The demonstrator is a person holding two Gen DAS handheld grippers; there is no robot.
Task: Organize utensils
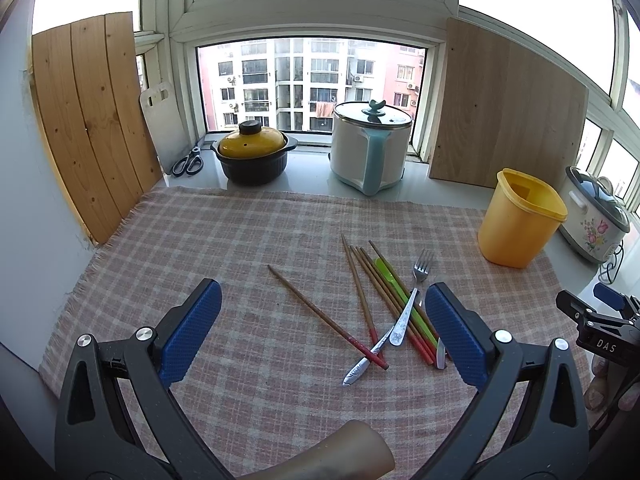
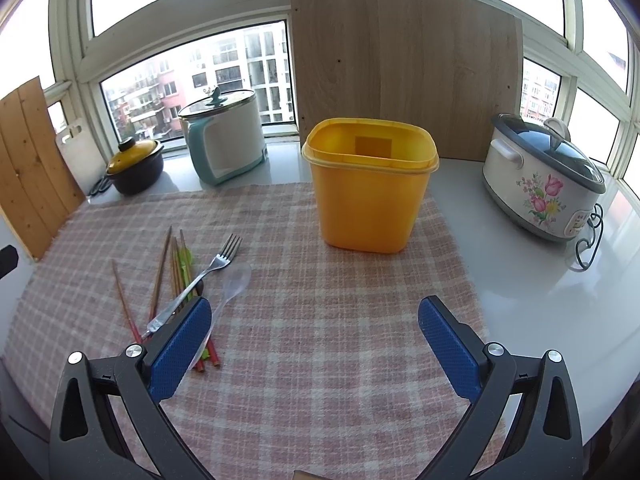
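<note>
Checked cloth [image 2: 320,340] bare between utensils [image 1: 384,312], yellow bin [image 2: 370,184]; both jaws spread.

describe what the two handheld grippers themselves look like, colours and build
Both match: the left gripper and right gripper have black plastic arms with triangular cut-outs and round silver bolts at the joints. Each finger carries a blue pad with a fine dotted grip texture. In the left wrist view, the right gripper's black body shows white letters "DAS". No cables visible.

Pink-and-white checked cloth [image 2: 320,320], yellow container [image 2: 370,188], green chopsticks [image 1: 400,292], blue fingers [image 2: 180,340].
</note>
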